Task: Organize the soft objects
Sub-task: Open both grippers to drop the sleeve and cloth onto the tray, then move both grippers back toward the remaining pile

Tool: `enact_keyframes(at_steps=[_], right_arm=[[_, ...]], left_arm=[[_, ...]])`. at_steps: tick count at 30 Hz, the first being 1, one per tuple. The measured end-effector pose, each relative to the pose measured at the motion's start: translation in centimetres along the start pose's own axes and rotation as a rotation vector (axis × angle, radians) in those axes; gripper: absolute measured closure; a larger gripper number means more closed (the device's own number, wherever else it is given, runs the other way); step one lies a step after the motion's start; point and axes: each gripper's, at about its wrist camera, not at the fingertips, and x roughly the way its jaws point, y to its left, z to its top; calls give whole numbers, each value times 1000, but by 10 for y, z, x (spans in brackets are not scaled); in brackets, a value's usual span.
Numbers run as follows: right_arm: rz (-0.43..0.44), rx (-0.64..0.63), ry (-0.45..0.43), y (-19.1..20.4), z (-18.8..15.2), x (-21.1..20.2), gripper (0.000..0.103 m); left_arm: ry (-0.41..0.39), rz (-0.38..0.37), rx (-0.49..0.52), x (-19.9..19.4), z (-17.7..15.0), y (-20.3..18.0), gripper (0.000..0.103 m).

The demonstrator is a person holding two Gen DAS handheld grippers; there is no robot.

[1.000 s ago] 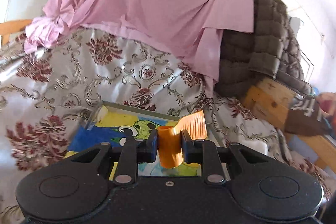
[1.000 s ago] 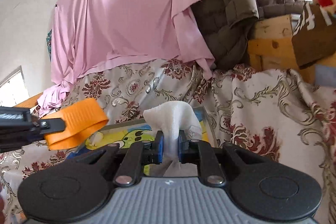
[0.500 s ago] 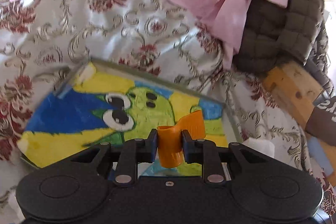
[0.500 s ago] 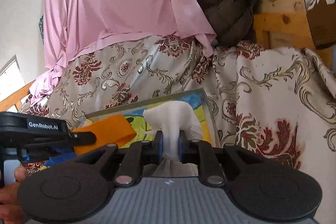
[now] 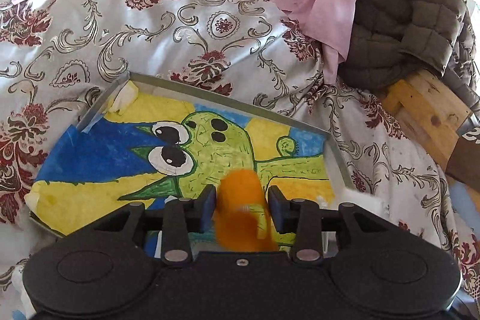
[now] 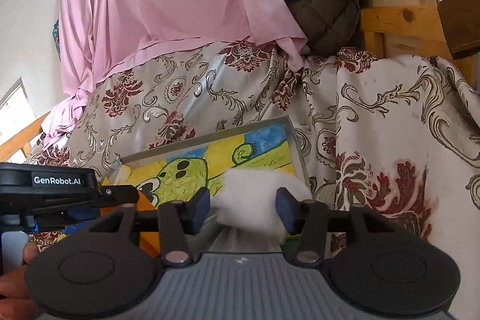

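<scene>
Over the tray (image 5: 186, 90) with its painted green creature, the left gripper (image 5: 242, 207) has just been opening its jaws: the orange cloth (image 5: 243, 212) (blurred in the left wrist view) sits loose between the blue pads (image 5: 207, 207), which stand clear of it, above the tray's near end. To its right the right gripper (image 6: 243, 207) has likewise just been spreading; the white cloth (image 6: 255, 200) lies puffed between its parted fingers, unpinched, over the tray's right corner on the floral bedspread (image 6: 375, 116).

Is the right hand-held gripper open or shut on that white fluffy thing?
Open. The right hand-held gripper has just been opening; gaps show beside the white fluffy thing.
</scene>
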Motion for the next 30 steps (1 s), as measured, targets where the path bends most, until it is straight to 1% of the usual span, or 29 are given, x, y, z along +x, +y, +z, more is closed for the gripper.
enact_keyframes(at_steps=[4,9,13,15,18,19,21,23,28,30], right_arm=[[1,-1,-4,1,2,-4,36],[-10,-8,-30,6,8,-19,22],[-27,-14,-61,10,13,-38,16],[-38,-5,-79,12,16,-51,12],[-45,5,-115,15,20,-72,6],[-49,1,-125,17,21,-79,6],[-59,-7,-146,22,21,-94,2],[-62,-17,-164,26,21,-109,1],[-86,-30,-202,39,14,-144,1],[-88,-30,-213,43,9,-157,1]], left_arm=[[-7,-7,9,-5,0,-2,60],[-40,-11,33,-18,2,-6,50],[-78,-11,65,-34,3,-9,42],[-101,-9,77,-44,3,-10,37],[-138,3,86,-63,0,-11,34],[-150,8,91,-70,-1,-11,33],[-180,19,91,-86,-6,-10,26],[-200,18,98,-102,-10,-10,24],[-250,10,140,-144,-24,-10,15],[-263,6,146,-159,-29,-10,10]])
